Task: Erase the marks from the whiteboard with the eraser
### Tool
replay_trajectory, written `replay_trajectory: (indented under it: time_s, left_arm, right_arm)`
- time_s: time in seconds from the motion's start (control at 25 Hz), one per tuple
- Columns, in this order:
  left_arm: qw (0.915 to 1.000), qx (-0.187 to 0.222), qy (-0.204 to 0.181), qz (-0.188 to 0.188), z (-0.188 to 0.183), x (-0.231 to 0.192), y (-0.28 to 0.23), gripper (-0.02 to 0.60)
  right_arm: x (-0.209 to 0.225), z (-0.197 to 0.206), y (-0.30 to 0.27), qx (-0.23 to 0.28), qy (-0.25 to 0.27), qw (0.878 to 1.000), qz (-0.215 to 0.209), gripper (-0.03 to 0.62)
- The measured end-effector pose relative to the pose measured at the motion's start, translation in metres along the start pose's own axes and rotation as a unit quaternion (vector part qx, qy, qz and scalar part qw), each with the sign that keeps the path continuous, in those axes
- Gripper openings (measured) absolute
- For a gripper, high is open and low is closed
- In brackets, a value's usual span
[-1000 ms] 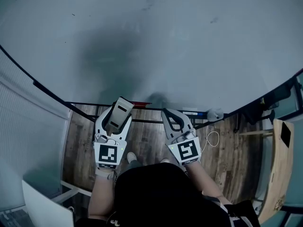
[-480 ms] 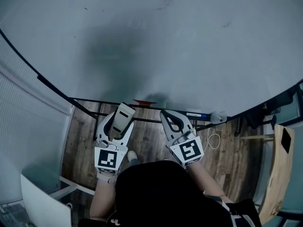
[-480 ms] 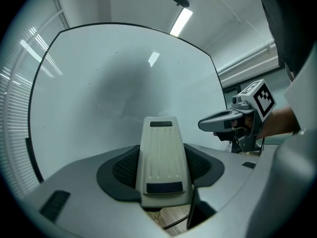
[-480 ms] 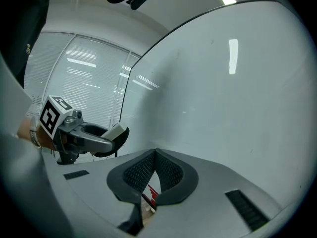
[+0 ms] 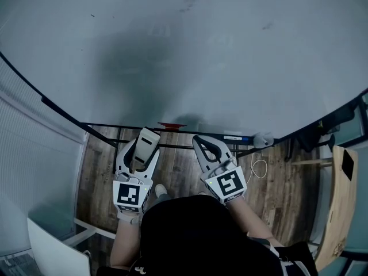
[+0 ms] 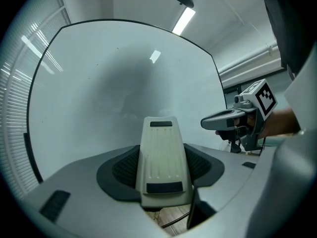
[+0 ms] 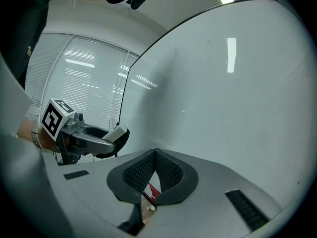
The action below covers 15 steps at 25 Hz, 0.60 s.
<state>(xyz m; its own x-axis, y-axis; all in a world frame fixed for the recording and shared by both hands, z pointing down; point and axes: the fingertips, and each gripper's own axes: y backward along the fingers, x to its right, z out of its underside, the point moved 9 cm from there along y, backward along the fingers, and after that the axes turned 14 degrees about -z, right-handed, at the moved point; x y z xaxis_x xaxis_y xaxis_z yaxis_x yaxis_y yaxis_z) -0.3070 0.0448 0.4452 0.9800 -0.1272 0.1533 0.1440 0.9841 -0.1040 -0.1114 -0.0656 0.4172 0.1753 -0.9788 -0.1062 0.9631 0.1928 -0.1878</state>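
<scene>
The whiteboard (image 5: 230, 68) fills the upper head view; faint smudges (image 5: 187, 2) show near its top. My left gripper (image 5: 146, 140) is low in front of the board's bottom edge, shut on a beige eraser (image 5: 144, 147). In the left gripper view the eraser (image 6: 161, 157) lies lengthwise between the jaws, pointing at the whiteboard (image 6: 124, 73). My right gripper (image 5: 198, 140) is beside it, shut with nothing in it. Its pads (image 7: 143, 172) meet in front of the whiteboard (image 7: 223, 93). The left gripper (image 7: 99, 140) shows at left there.
A red object (image 5: 171, 125), a marker (image 5: 233, 138) and a small white object (image 5: 261, 138) sit along the board's bottom rail. Window blinds (image 5: 29, 148) stand at left. A wooden tabletop (image 5: 339, 200) is at right, above plank floor (image 5: 184, 168).
Both grippers stay low in front of the board, almost where they were. The head view has shifted slightly.
</scene>
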Motion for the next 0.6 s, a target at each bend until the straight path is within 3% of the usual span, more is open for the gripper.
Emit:
replay_trajectory:
  time_s: [0.6]
  left_arm:
    - [0.9996, 0.006, -0.009, 0.025, -0.003, 0.014, -0.007, 0.268]
  right_arm:
    - [0.002, 0.004, 0.016, -0.011, 0.001, 1.0, 0.019, 0.028]
